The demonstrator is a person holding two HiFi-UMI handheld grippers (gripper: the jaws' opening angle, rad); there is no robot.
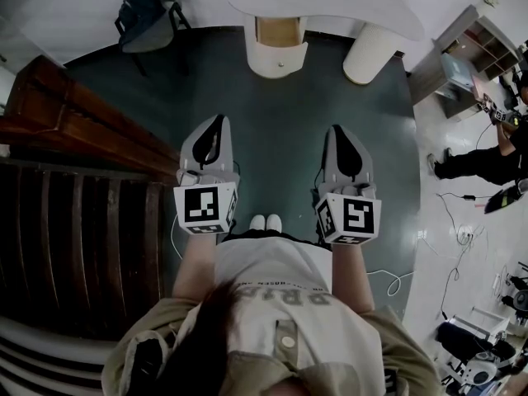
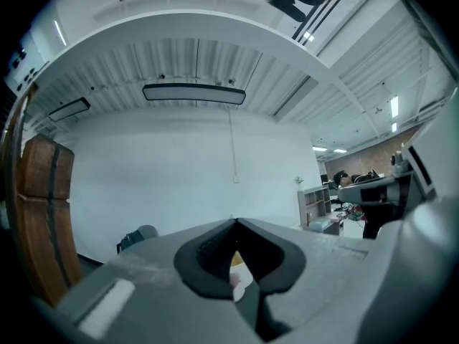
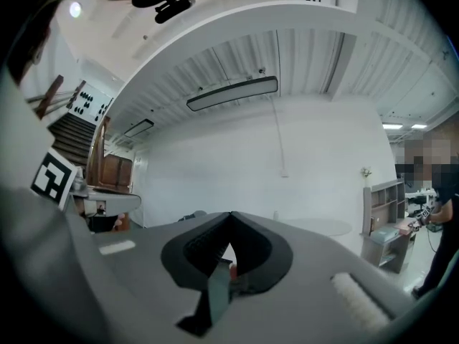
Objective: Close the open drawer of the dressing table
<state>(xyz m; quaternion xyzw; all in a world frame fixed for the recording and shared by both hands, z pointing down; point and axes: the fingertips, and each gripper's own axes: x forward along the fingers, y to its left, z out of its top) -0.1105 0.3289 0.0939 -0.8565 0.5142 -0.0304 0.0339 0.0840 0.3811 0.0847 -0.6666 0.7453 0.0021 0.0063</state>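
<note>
White dressing table [image 1: 330, 2]: it is standing at the far side of the room, well apart from the person.
Drawer [image 1: 278, 33]: it is sticking out toward the near side under the left part of the table top, and its wooden inside is showing; it is not yet closed.
Left gripper [image 1: 218, 120]: it is pointing level toward the table, with the jaws pressed together and nothing between them.
Right gripper [image 1: 337, 129]: it is pointing the same way, also pressed together and carrying nothing.
Person: is standing on the dark green carpet [image 1: 280, 130] and holding both grippers side by side in front of the body, far from the drawer.
Done so far: in my judgement nothing is done, because the drawer is standing fully open and no gripper is touching it.
Remaining: walking to the table, putting a gripper against the drawer front, and pushing it until it is sitting flush.
Surroundings: a chair [image 1: 148, 15] is standing at the far left and a wooden staircase [image 1: 74, 221] is running along the left.
</note>
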